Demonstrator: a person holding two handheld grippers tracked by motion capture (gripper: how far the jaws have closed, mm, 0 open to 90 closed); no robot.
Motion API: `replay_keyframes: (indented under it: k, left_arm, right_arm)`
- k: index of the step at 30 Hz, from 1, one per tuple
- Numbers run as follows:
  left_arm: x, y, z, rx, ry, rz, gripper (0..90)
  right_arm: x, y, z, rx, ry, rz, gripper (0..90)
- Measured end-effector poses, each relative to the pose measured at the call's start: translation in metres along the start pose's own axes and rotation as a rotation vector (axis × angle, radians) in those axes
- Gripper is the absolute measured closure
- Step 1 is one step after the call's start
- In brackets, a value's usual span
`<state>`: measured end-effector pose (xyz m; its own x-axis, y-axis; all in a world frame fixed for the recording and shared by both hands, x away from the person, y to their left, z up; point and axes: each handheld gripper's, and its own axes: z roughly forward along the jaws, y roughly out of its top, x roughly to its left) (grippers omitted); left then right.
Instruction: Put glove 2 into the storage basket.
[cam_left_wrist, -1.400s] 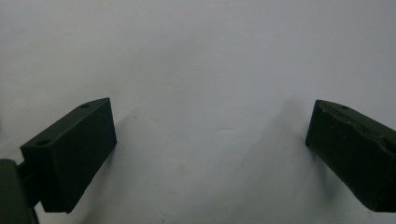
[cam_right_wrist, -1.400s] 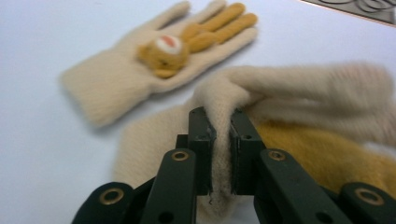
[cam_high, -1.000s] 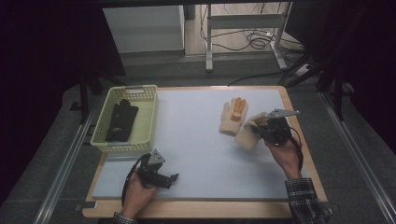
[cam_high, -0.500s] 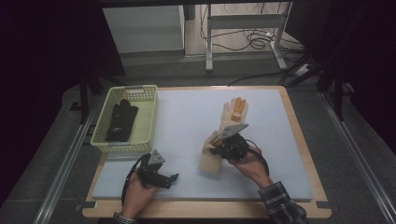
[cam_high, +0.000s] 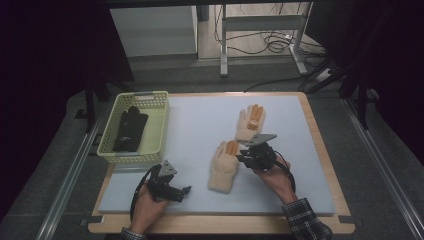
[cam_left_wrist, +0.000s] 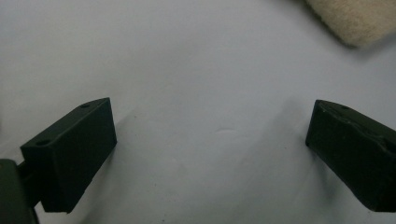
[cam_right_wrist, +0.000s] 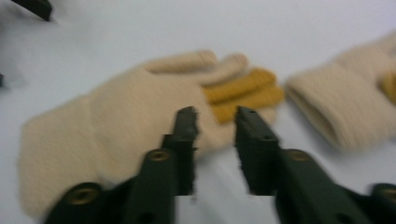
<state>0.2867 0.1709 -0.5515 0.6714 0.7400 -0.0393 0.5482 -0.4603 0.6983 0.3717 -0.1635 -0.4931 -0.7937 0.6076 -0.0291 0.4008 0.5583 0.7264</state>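
Observation:
A cream glove with orange fingertips (cam_high: 223, 167) (cam_right_wrist: 116, 126) lies flat on the pale mat (cam_high: 195, 125), cuff toward the front. Its mate (cam_high: 248, 122) (cam_right_wrist: 345, 102) lies just behind and to the right. My right gripper (cam_high: 242, 157) (cam_right_wrist: 214, 119) sits at the near glove's right edge. Its jaws have just been opening and stand a little apart, with nothing pinched between them. My left gripper (cam_high: 185, 191) (cam_left_wrist: 210, 121) rests low on the mat at the front left, jaws wide open and bare. The near glove's cuff (cam_left_wrist: 355, 18) lies just beyond them.
A pale yellow-green basket (cam_high: 152, 95) stands at the mat's left edge and holds black gloves (cam_high: 129, 130). The wooden table rim (cam_high: 320, 150) frames the mat. Metal rails run along both sides, and cables lie on the floor behind the table.
My right gripper carried the glove from the right of its mate forward and left, then let it down flat on the mat. The left hand has stayed put.

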Motion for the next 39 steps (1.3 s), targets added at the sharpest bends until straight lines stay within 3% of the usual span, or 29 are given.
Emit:
replay_keyframes:
  k: [3, 7, 15, 19, 23, 24, 29, 34, 39]
  left_arm:
    - [0.000, 0.000, 0.000, 0.000, 0.000, 0.000, 1.9]
    - [0.000, 0.000, 0.000, 0.000, 0.000, 0.000, 2.0]
    - [0.000, 0.000, 0.000, -0.001, 0.000, 0.000, 1.9]
    - [0.000, 0.000, 0.000, -0.001, 0.000, 0.000, 2.0]
    - [0.000, 0.000, 0.000, 0.000, 0.000, 0.000, 2.0]
    - [0.000, 0.000, 0.000, 0.000, 0.000, 0.000, 2.0]
    - [0.000, 0.000, 0.000, 0.000, 0.000, 0.000, 1.9]
    - [0.000, 0.000, 0.000, -0.001, 0.000, 0.000, 1.9]
    - [0.000, 0.000, 0.000, 0.002, -0.001, 0.002, 1.9]
  right_arm:
    - [-0.004, -0.013, 0.007, 0.025, 0.000, 0.045, 76.1]
    - [-0.003, -0.017, 0.016, 0.031, 0.002, 0.053, 76.0]
    - [-0.002, -0.004, 0.043, 0.009, 0.007, 0.060, 73.7]
    - [-0.005, -0.002, 0.041, 0.000, -0.003, 0.054, 70.3]
    - [-0.021, -0.007, 0.027, -0.011, -0.050, 0.087, 69.6]
    - [-0.033, -0.009, 0.020, -0.026, -0.076, 0.119, 69.2]
    - [-0.053, -0.005, 0.012, -0.046, -0.120, 0.147, 65.1]
    - [-0.075, 0.008, 0.016, -0.053, -0.181, 0.161, 57.7]
    - [-0.097, 0.018, 0.034, -0.036, -0.239, 0.159, 45.9]
